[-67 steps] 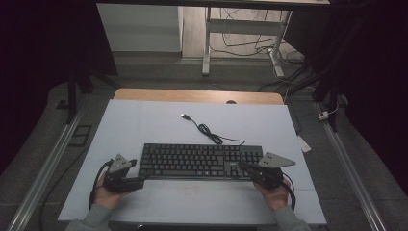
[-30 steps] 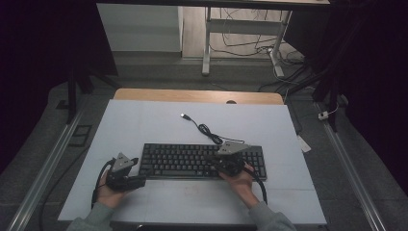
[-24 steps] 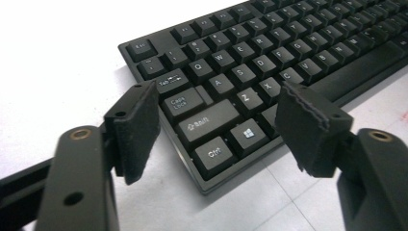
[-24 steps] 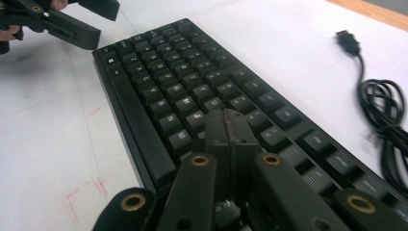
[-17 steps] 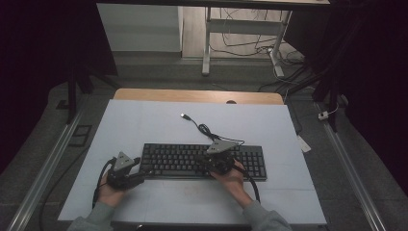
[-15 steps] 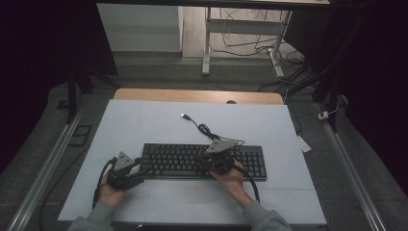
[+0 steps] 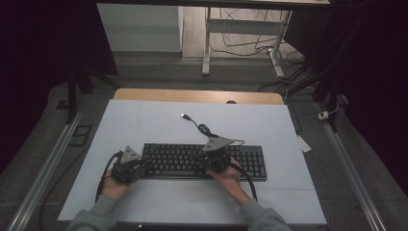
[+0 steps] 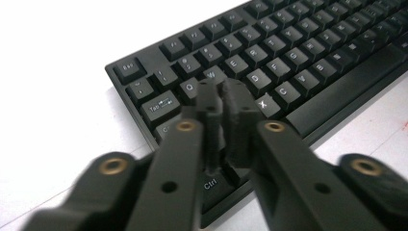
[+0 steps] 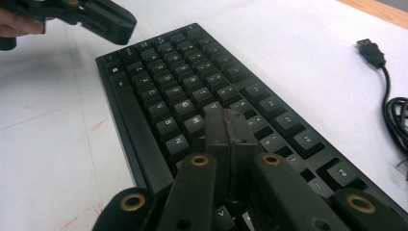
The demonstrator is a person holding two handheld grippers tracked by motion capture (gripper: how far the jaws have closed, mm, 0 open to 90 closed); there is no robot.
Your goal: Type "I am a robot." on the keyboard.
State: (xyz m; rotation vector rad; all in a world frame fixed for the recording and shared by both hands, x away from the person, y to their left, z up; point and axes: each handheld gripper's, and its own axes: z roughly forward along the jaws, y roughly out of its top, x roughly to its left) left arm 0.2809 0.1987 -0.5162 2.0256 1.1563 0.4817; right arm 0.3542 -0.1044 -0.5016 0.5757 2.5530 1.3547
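Two grippers sit over the black keyboard (image 7: 204,161) near the table's (image 7: 144,120) front edge in the high view: left gripper (image 7: 144,166) at its left end, right gripper (image 7: 210,161) mid-board. Left gripper view: jaws have just been closing, now together, nothing between (tips above the A key). Right gripper view: jaws pressed together, empty, over the keys; USB plug (image 9: 371,52) lies far right.

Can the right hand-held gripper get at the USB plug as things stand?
Probably yes: the right hand-held gripper sits over the keyboard, and the USB plug lies beyond it on bare table, with nothing between but its own cable.
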